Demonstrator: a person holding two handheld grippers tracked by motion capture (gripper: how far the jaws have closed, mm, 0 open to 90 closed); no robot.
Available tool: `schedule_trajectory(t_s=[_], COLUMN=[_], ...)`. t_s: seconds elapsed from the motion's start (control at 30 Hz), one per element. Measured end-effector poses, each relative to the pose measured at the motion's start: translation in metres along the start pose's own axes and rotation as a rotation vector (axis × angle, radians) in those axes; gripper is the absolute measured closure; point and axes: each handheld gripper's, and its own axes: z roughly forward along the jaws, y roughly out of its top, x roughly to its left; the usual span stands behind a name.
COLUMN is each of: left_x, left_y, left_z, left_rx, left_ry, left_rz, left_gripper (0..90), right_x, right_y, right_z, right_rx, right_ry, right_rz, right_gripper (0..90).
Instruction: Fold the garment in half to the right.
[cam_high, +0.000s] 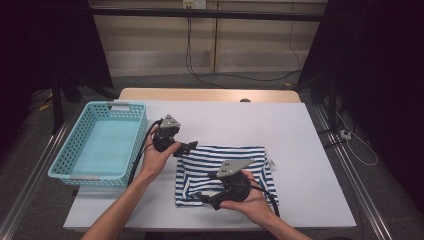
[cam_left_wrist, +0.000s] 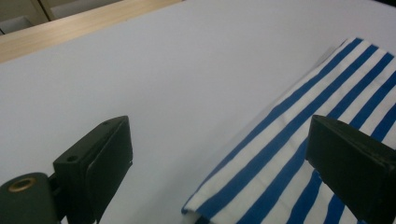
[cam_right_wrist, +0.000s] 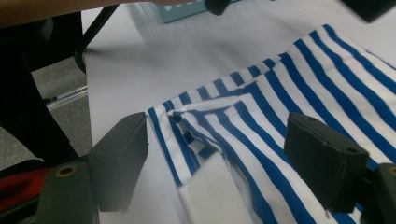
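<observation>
A folded blue-and-white striped cloth (cam_high: 215, 159) lies on the white table top (cam_high: 225, 120), near the front. My left gripper (cam_high: 188, 148) hovers at the cloth's far left corner, jaws open. In the left gripper view the striped cloth (cam_left_wrist: 327, 84) reaches in from the right, its corner low between the wide jaws of the left gripper (cam_left_wrist: 219, 140), untouched by either pad. My right gripper (cam_high: 205, 198) sits over the cloth's near left corner. In the right gripper view a rumpled, folded corner of the cloth (cam_right_wrist: 219, 116) lies between the right gripper's (cam_right_wrist: 219, 135) open jaws.
A light blue plastic basket (cam_high: 65, 160) with nothing inside stands at the table's left side. A small dark object (cam_high: 245, 100) rests at the far edge, by the wooden strip. A small white tag (cam_high: 272, 163) lies at the cloth's right edge.
</observation>
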Motion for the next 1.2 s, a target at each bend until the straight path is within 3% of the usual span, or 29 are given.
schedule_trajectory(t_s=[0.33, 0.47, 0.6, 0.63, 0.67, 0.73, 0.8, 0.87, 0.93, 1.0, 1.07, 1.1, 1.13, 1.17, 1.2], left_x=[-0.001, 0.000, 0.003, 0.002, 0.004, 0.005, 0.006, 0.007, 0.008, 0.007, 0.008, 0.011, 0.010, 0.011, 0.011], left_y=[-0.006, -0.007, -0.010, -0.011, -0.011, -0.012, -0.012, -0.012, -0.012, -0.013, -0.013, -0.013, -0.014, -0.014, -0.014], left_z=[0.001, 0.000, -0.001, -0.001, -0.001, -0.002, -0.002, -0.002, -0.002, -0.001, -0.001, -0.002, -0.001, -0.002, -0.002], left_rx=[0.017, 0.034, 0.037, 0.033, 0.037, 0.033, 0.033, 0.028, 0.033, 0.033, 0.038, 0.065, 0.055, 0.057, 0.050], left_ry=[-0.016, -0.019, -0.015, -0.014, -0.004, -0.004, -0.002, 0.000, 0.002, 0.005, 0.013, 0.018, 0.020, 0.025, 0.031], left_rz=[-0.012, 0.008, 0.001, -0.024, -0.009, -0.017, -0.013, -0.025, -0.014, -0.033, -0.021, -0.001, -0.015, -0.001, -0.013], left_gripper=[7.5, 7.4, 7.5, 7.5, 7.4, 7.4, 7.5, 7.5, 7.5, 7.5, 7.6, 7.7, 7.6, 7.7, 7.7], right_x=[0.016, 0.020, 0.022, 0.023, 0.023, 0.027, 0.027, 0.029, 0.028, 0.029, 0.029, 0.032, 0.033, 0.035, 0.036], right_y=[0.009, 0.007, 0.001, 0.001, 0.000, 0.001, 0.001, 0.002, 0.003, 0.003, 0.003, 0.004, 0.004, 0.004, 0.004], right_z=[0.039, 0.049, 0.054, 0.056, 0.057, 0.059, 0.060, 0.061, 0.064, 0.066, 0.067, 0.070, 0.071, 0.072, 0.072], right_rx=[0.081, 0.123, 0.134, 0.137, 0.136, 0.138, 0.135, 0.137, 0.131, 0.127, 0.122, 0.117, 0.118, 0.118, 0.125], right_ry=[0.085, 0.082, 0.062, 0.056, 0.050, 0.030, 0.025, 0.012, 0.019, 0.017, 0.021, 0.010, 0.004, 0.011, 0.002], right_rz=[-0.014, -0.034, -0.026, -0.037, -0.045, -0.031, -0.053, -0.031, -0.036, -0.024, -0.033, -0.044, -0.040, -0.026, -0.041], right_gripper=[40.1, 43.7, 46.7, 46.6, 45.8, 45.9, 45.3, 44.9, 43.9, 43.7, 43.0, 42.7, 42.3, 41.5, 41.9])
